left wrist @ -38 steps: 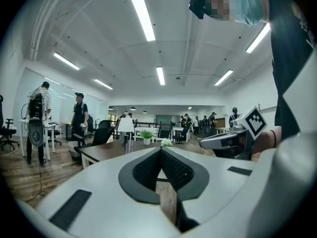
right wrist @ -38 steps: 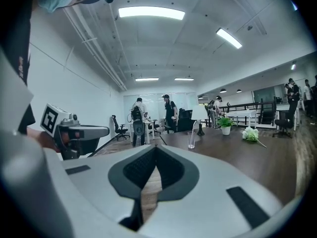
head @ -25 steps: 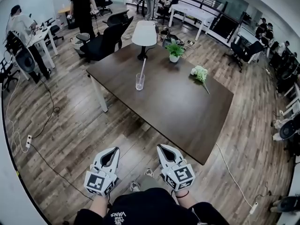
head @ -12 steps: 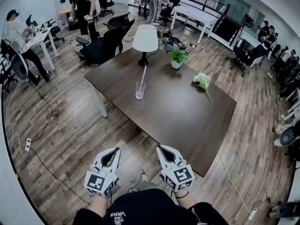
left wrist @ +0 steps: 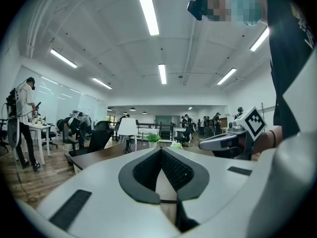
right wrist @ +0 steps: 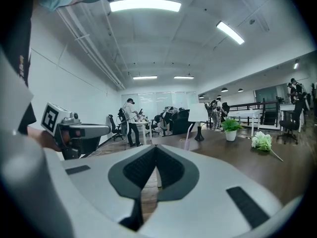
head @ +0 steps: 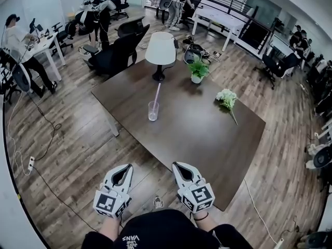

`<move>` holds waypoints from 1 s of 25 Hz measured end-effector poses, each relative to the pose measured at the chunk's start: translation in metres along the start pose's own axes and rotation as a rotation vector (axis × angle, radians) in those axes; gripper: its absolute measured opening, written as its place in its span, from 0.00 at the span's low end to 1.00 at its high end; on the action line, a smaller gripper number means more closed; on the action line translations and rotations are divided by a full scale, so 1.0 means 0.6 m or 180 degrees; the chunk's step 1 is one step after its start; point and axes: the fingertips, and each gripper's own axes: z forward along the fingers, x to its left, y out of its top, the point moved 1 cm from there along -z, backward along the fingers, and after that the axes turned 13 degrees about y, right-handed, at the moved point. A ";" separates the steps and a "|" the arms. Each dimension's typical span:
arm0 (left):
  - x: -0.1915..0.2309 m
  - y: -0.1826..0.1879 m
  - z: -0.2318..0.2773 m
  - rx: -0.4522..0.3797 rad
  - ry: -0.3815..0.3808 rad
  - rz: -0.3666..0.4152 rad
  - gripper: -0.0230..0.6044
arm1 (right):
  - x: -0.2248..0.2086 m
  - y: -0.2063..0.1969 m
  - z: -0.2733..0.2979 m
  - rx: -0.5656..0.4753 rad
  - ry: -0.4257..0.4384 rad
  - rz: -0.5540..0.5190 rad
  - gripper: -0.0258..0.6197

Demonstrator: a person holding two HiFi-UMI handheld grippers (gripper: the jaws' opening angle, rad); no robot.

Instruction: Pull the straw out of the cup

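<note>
A clear glass cup (head: 153,111) stands on the left part of the dark wooden table (head: 197,134), with a pale pink straw (head: 157,94) leaning out of it towards the lamp. Both grippers are held low in front of the person, short of the table's near edge and well apart from the cup. My left gripper (head: 127,166) is shut and empty, its jaws meeting at the tip (left wrist: 161,149). My right gripper (head: 176,165) is likewise shut on nothing (right wrist: 155,147). In the right gripper view the cup (right wrist: 183,143) and straw (right wrist: 190,132) show far ahead.
A white table lamp (head: 160,51), a small potted plant (head: 197,71) and a bunch of white flowers (head: 226,98) stand on the table. Black office chairs (head: 116,48) sit behind its far left corner. People work at desks along the left wall (head: 21,40).
The table and cup have drawn nearer and lower in the head view as the person walks towards them. Both grippers stay shut, side by side. People in the background have shifted.
</note>
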 end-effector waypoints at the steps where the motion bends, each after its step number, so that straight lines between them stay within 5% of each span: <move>1: -0.002 0.000 0.010 0.0000 0.0012 0.0001 0.05 | -0.010 0.001 0.003 -0.0003 0.0013 -0.0001 0.07; 11: 0.006 -0.002 0.088 0.0012 0.0117 -0.0022 0.05 | -0.081 0.007 0.042 0.0043 0.0123 -0.0012 0.07; 25: 0.079 0.028 0.221 -0.0044 -0.0208 0.0027 0.05 | -0.155 0.049 0.148 -0.0035 -0.0130 -0.0009 0.07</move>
